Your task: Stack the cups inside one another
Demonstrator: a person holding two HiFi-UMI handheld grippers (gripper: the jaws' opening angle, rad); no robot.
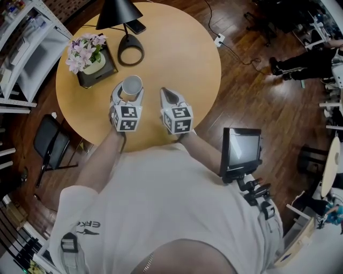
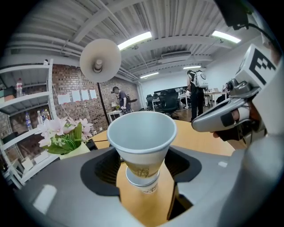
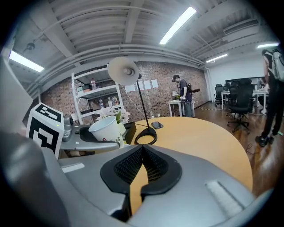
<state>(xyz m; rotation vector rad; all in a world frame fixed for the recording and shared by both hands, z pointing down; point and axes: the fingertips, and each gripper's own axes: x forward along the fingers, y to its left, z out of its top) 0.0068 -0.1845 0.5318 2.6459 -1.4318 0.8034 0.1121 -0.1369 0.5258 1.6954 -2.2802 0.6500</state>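
A white paper cup [image 1: 132, 85] with a second cup's base showing under it [image 2: 143, 179] sits between the jaws of my left gripper [image 1: 127, 93], which is shut on the nested pair and holds it above the round wooden table [image 1: 182, 53]. In the left gripper view the cup [image 2: 142, 142] fills the gap between the dark pads [image 2: 104, 166]. My right gripper [image 1: 167, 93] hovers just to the right of it, shut with nothing between its pads [image 3: 153, 166]. In the right gripper view the held cup [image 3: 106, 128] shows at the left, in the left gripper.
On the table's far left stand a pot of pink flowers [image 1: 87, 53] on a dark tray, a black desk lamp [image 1: 119, 13] with a ring base [image 1: 131, 52], and a phone [image 1: 136, 25]. A black chair [image 1: 49, 142] stands left of the table, a monitor [image 1: 241, 150] at the right.
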